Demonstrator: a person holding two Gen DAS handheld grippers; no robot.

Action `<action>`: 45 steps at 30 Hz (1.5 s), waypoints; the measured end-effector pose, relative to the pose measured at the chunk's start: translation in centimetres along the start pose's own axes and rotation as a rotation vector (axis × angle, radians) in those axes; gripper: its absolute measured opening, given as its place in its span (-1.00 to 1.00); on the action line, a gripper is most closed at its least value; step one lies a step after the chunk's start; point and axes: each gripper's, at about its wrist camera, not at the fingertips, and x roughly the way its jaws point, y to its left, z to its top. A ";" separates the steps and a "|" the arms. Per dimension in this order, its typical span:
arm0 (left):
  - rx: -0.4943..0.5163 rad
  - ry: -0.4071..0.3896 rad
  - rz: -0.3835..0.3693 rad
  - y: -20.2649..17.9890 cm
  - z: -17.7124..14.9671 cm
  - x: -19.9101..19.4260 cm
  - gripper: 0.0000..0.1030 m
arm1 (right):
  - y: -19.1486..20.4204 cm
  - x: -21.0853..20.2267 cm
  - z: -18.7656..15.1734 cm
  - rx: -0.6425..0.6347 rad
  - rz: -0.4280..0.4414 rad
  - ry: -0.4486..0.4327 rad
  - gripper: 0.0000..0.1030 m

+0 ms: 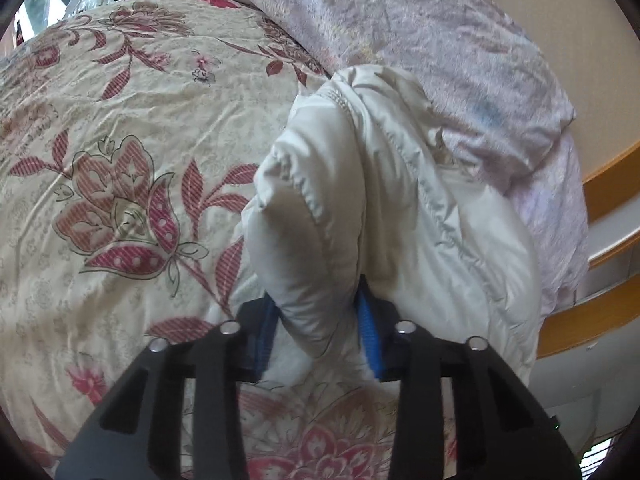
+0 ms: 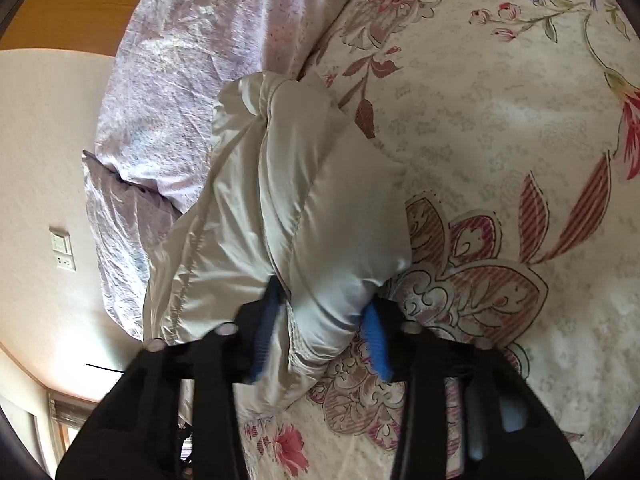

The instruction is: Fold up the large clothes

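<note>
Left wrist view: left tongs (image 1: 320,334) clamped on bunched fold of white puffer jacket (image 1: 360,184), blue pads (image 1: 370,332) pressing both sides. Jacket lies on floral bedspread (image 1: 120,160), beside lilac duvet (image 1: 460,60).

Right wrist view: right tongs (image 2: 320,338) pinching jacket (image 2: 288,200) edge; image blurred. Wall switch (image 2: 63,249) left.
</note>
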 end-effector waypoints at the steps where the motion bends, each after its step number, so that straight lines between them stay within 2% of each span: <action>1: 0.001 -0.015 -0.006 -0.2 -0.1 -0.2 -0.57 | 0.2 -0.2 -0.1 -0.005 0.004 -0.005 -0.52; 3: 0.011 -0.045 -0.013 -0.5 0.0 -1.0 -0.66 | 0.9 -0.6 -0.4 -0.025 0.012 -0.020 -0.65; 6: 0.031 -0.088 -0.022 -0.8 -0.1 -2.5 -0.72 | 2.1 -1.5 -0.8 -0.054 0.030 -0.027 -0.69; 11: 0.059 -0.127 -0.030 0.3 -0.1 -5.8 -0.73 | 2.6 -3.1 -2.7 -0.097 0.070 0.024 -0.70; 18: 0.047 -0.105 -0.003 5.0 -2.3 -10.4 -0.73 | 1.7 -4.8 -7.4 -0.189 0.058 0.132 -0.70; 22: 0.033 -0.109 0.002 6.9 -4.1 -12.7 -0.72 | 1.4 -6.2 -9.7 -0.253 0.029 0.155 -0.69; 24: 0.044 -0.112 0.019 7.2 -4.8 -13.3 -0.69 | 1.9 -6.8 -10.5 -0.324 -0.011 0.151 -0.59; 29: 0.091 -0.124 0.074 7.2 -5.5 -13.4 -0.50 | 3.2 -8.2 -11.3 -0.446 -0.182 0.086 -0.17; 31: 0.114 -0.133 0.097 7.1 -5.6 -13.4 -0.24 | 3.5 -8.8 -11.3 -0.464 -0.226 0.053 -0.09; 32: 0.126 -0.144 0.117 7.0 -5.6 -13.6 -0.15 | 3.6 -9.4 -11.2 -0.477 -0.280 0.011 0.10; 33: 0.134 -0.152 0.127 6.9 -5.6 -13.7 0.01 | 4.0 -9.8 -11.0 -0.492 -0.337 -0.040 0.16; 36: 0.161 -0.162 0.143 6.8 -5.5 -13.9 0.24 | 5.1 -12.2 -10.4 -0.542 -0.458 -0.216 0.16; 39: 0.183 -0.156 0.157 6.7 -5.3 -13.8 0.36 | 6.9 -12.1 -10.1 -0.604 -0.436 -0.238 0.16; 45: 0.182 -0.150 0.142 6.8 -5.4 -13.6 0.67 | 12.7 -7.4 -14.2 -0.824 -0.288 -0.141 0.15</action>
